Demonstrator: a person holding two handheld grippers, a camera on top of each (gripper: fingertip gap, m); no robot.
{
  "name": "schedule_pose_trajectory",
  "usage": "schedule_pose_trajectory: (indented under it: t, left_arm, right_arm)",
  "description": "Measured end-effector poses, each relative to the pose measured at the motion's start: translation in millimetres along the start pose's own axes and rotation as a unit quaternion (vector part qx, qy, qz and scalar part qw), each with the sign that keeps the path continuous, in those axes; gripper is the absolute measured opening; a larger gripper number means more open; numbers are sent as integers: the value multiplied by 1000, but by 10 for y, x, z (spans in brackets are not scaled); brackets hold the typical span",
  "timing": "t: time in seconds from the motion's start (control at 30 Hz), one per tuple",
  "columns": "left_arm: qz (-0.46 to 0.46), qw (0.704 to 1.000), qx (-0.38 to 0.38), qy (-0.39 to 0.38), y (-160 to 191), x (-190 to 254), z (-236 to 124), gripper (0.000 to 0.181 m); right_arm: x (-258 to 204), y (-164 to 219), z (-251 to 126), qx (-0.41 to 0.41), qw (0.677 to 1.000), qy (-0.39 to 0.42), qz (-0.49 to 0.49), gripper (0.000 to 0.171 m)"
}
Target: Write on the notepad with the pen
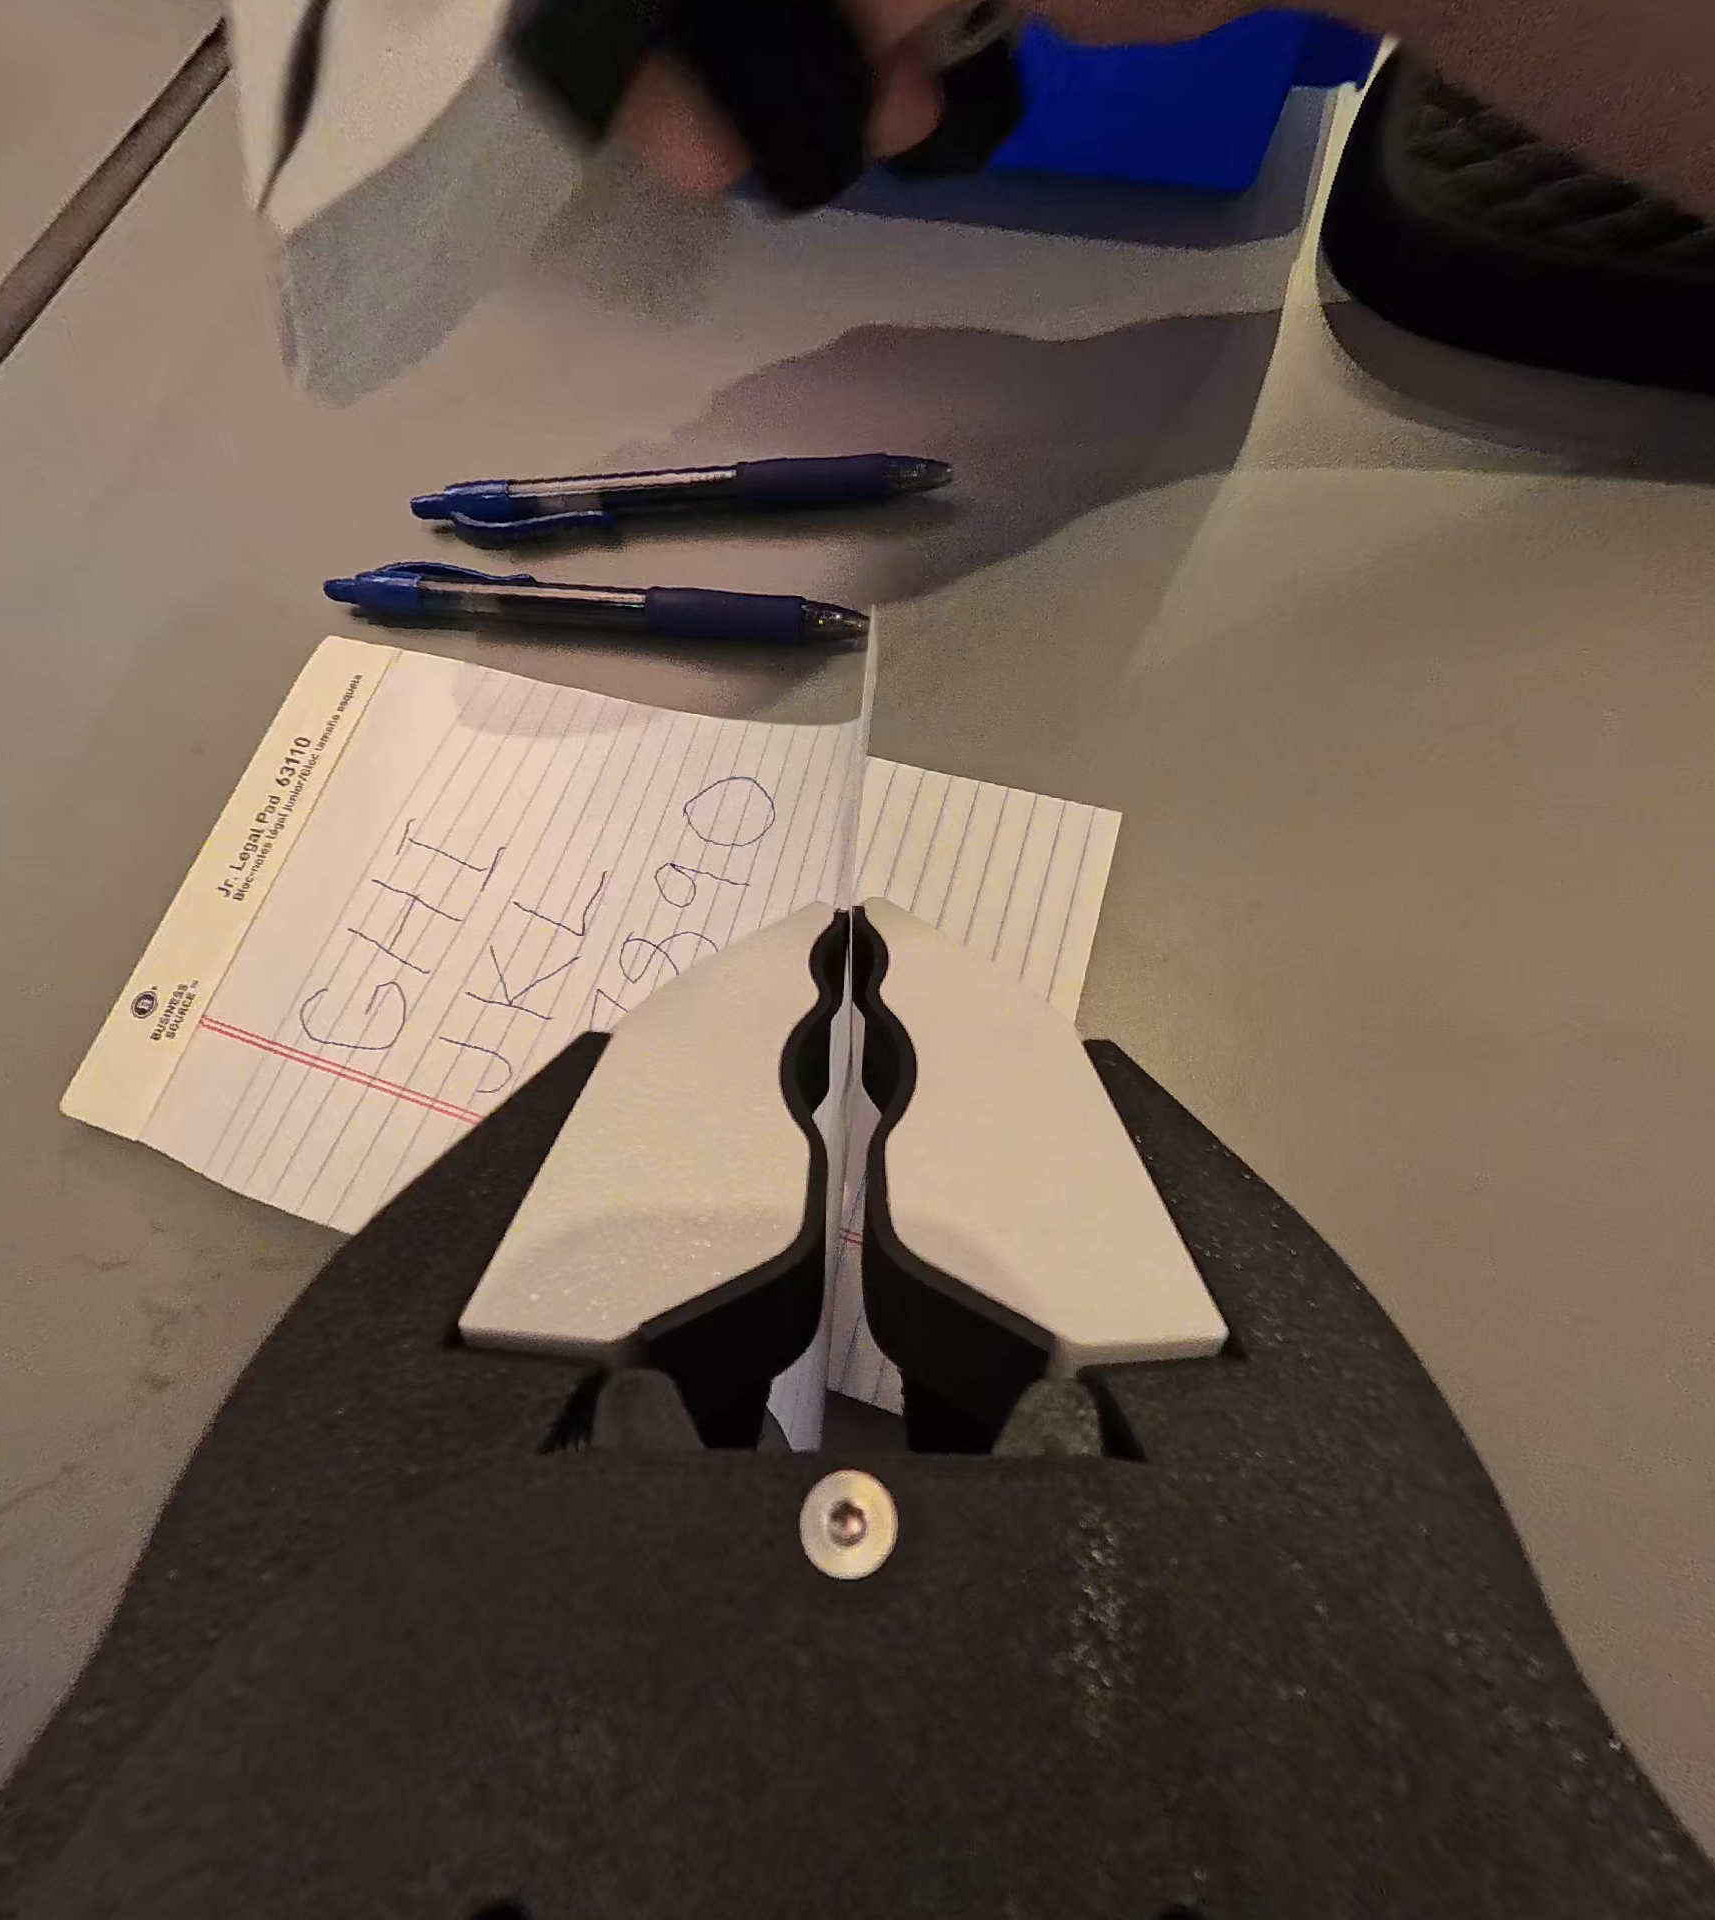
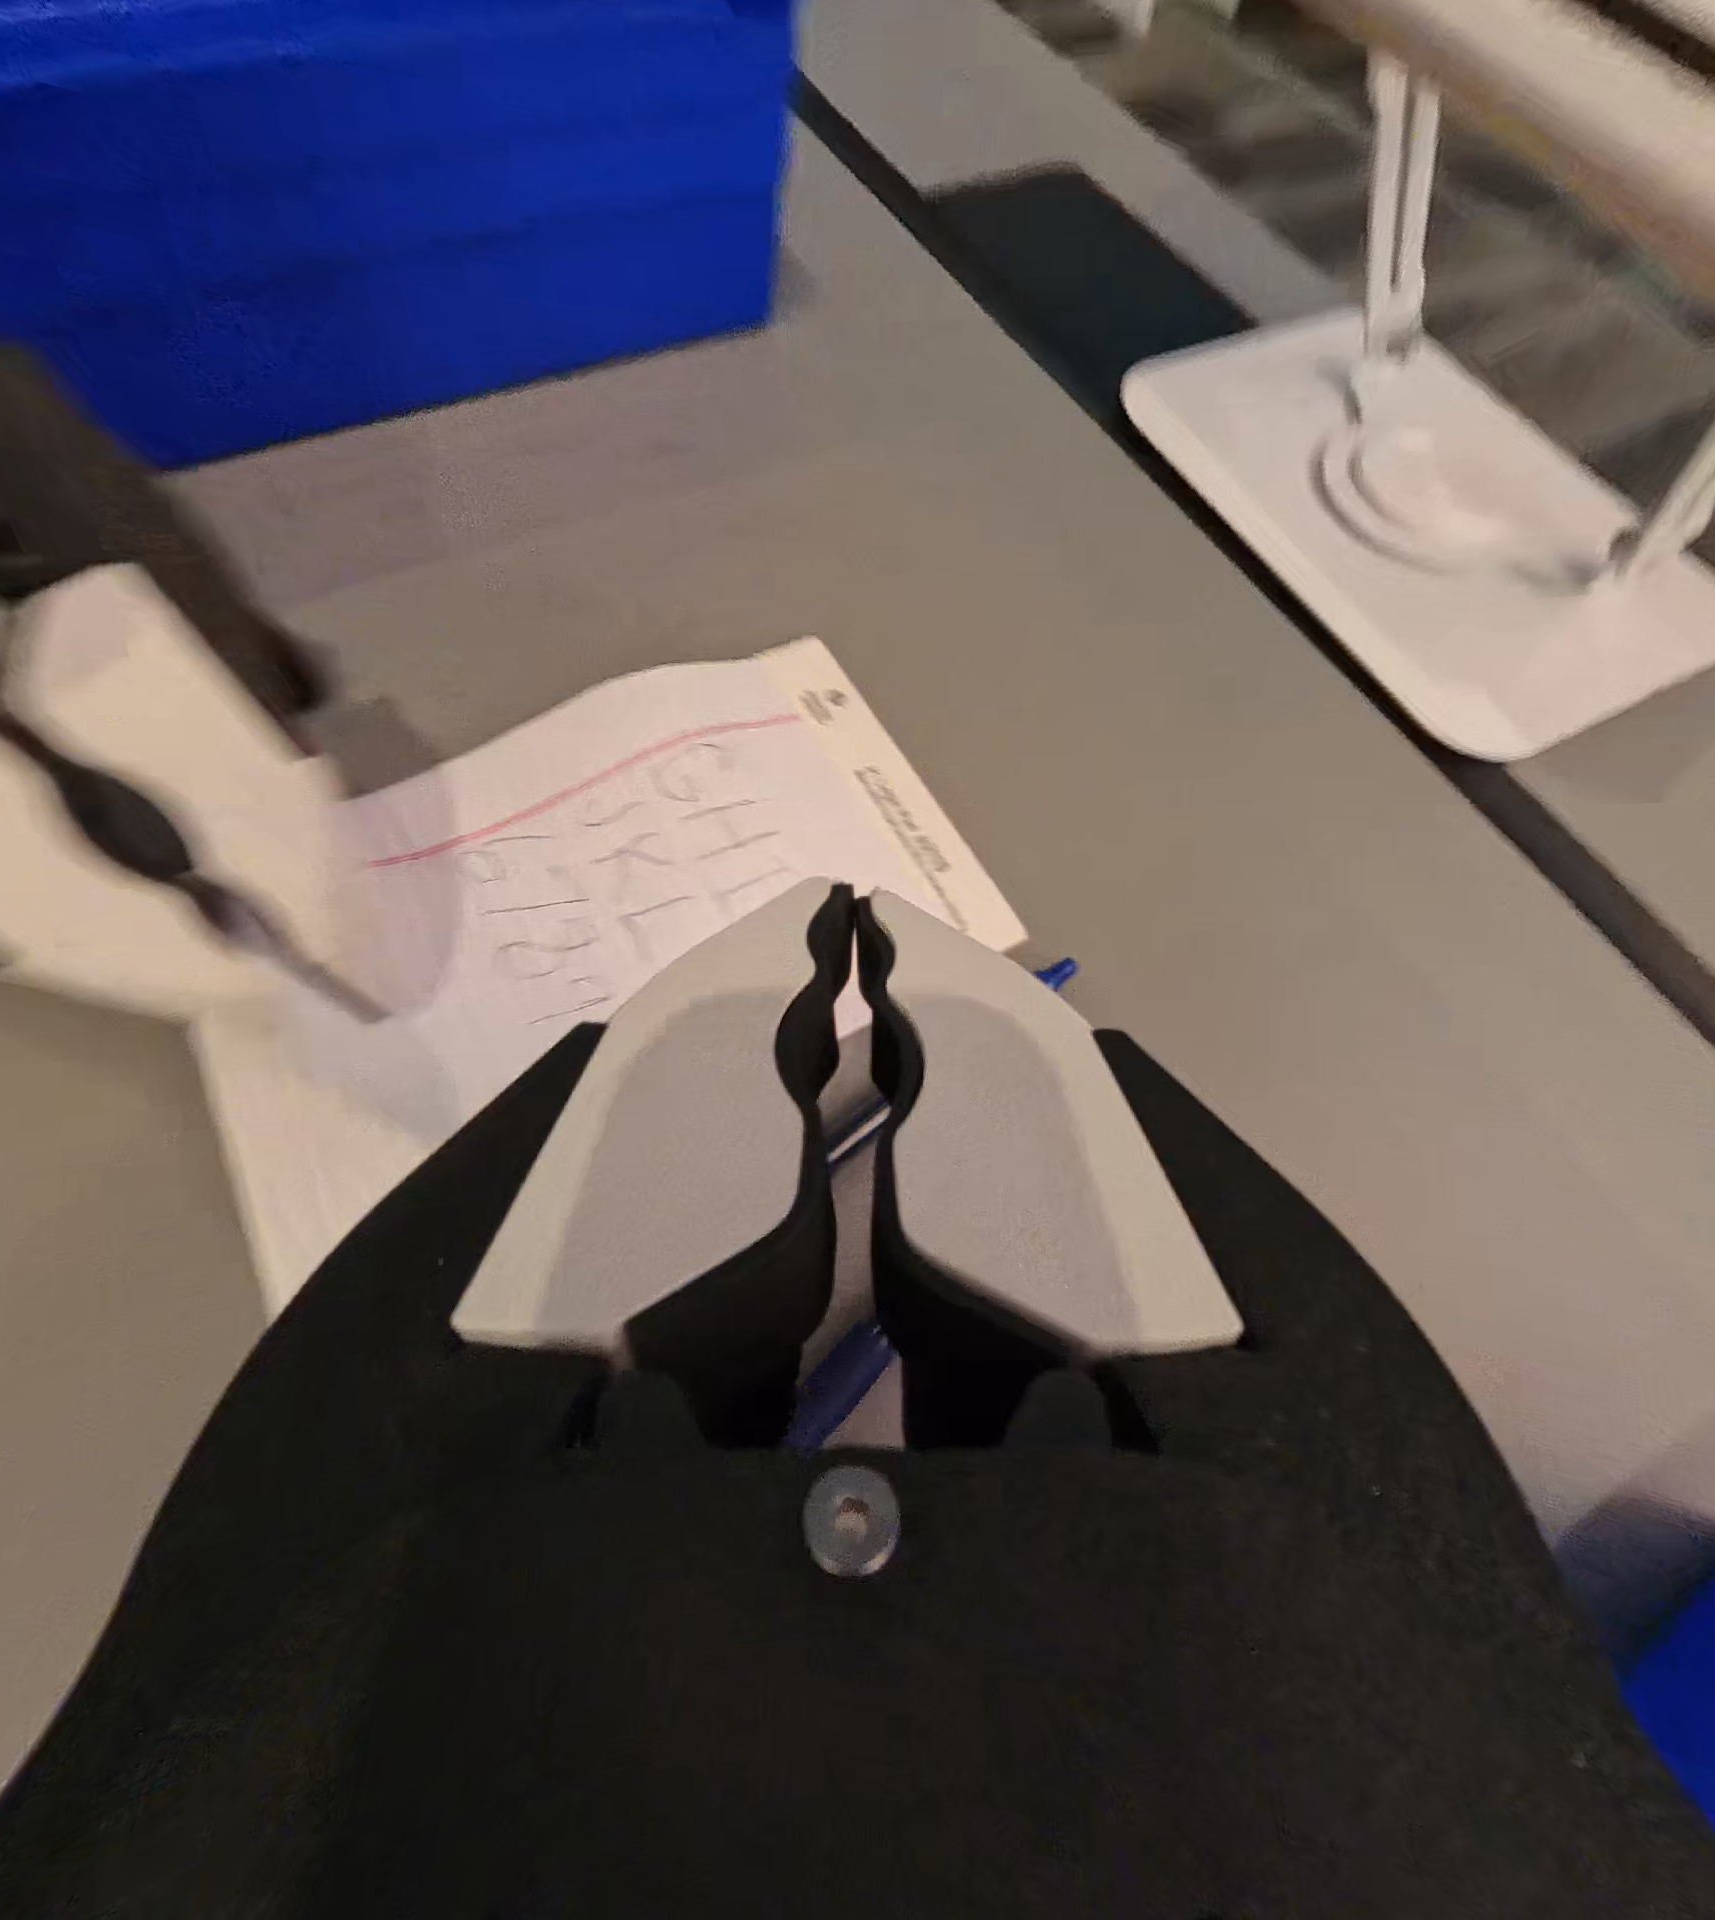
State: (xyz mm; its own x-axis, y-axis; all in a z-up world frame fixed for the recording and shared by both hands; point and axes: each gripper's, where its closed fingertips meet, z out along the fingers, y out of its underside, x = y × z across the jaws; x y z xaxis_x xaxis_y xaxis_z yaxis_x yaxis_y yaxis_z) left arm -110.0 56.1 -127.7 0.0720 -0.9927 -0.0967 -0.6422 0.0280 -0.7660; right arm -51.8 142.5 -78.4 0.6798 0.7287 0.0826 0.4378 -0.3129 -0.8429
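L wrist: two pens [image 1: 645, 494], R wrist: lamp base [image 2: 1435, 540]

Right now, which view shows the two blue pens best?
The left wrist view: both pens lie sharp and whole beyond the notepad. The right wrist view shows only blue slivers behind its own fingers.

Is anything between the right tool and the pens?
Nothing visible. Both blue pens lie bare on the table beyond the notepad, and one shows directly under the shut right tool. The left tool pinches a lifted page over the pad.
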Motion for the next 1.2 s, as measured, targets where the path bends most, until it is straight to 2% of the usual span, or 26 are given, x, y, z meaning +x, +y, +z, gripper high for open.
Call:
schedule_pose_trajectory:
  t: [0.13, 0.27, 0.53, 0.9, 1.2]
  left_arm:
    - [2, 1000, -2, 2, 20, 19, 21, 0]
    - [3, 1000, 5, 3, -17, 35, 16, 0]
    - [-4, 1000, 7, 0, -24, 30, 20, 0]
    - [-41, 998, 46, -25, -136, -80, -91, 0]
    - [-48, 998, 39, -15, -90, -84, -64, 0]
  right_arm:
    - [218, 267, 468, -89, 995, -16, 33, 0]
    - [298, 422, 666, -145, 989, -19, 21, 0]
    - [353, 428, 757, -171, 985, -26, 19, 1]
    - [342, 421, 753, -149, 987, -43, 39, 1]
    - [341, 423, 740, -154, 987, -48, 16, 0]
